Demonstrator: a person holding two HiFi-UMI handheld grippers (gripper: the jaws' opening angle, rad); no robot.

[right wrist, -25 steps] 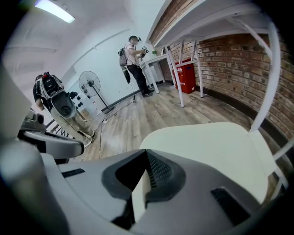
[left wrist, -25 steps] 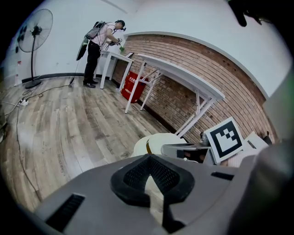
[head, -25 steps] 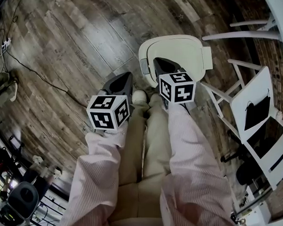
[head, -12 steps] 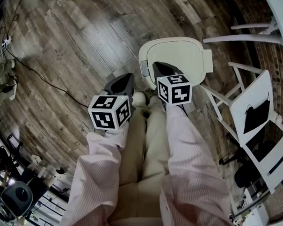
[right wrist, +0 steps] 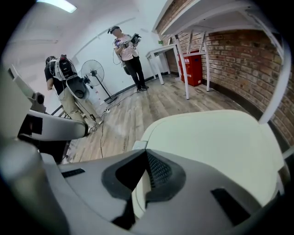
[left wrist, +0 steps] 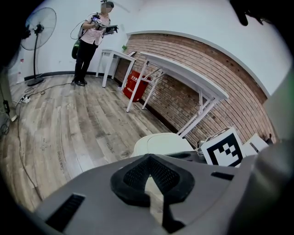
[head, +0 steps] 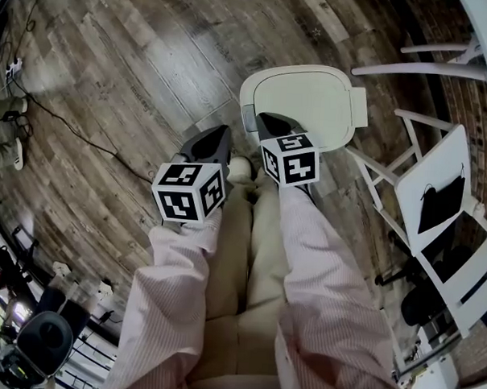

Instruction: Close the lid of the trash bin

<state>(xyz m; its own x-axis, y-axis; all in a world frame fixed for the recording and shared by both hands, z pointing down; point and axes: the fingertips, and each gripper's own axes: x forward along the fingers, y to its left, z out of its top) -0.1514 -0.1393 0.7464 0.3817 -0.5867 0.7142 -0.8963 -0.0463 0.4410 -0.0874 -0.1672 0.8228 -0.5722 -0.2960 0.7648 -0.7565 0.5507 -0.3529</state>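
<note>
A: Where is the trash bin (head: 306, 100)?

B: It stands on the wooden floor (head: 144, 64) just in front of your legs, near the brick wall (left wrist: 183, 98). Its cream lid (right wrist: 216, 147) lies flat across the top.

A: And my right tool (right wrist: 146, 153)?

B: You hold it angled down over the near edge of the lid. Its jaws are pressed together with nothing between them. Whether the tip touches the lid I cannot tell.

A: The left tool (left wrist: 148, 158)?

B: You hold it to the left of the bin, above the floor and apart from the lid. It also tilts down, its jaws meet at the tip, and it holds nothing. Your right tool's marker cube (left wrist: 223, 149) shows just beside it.
</note>
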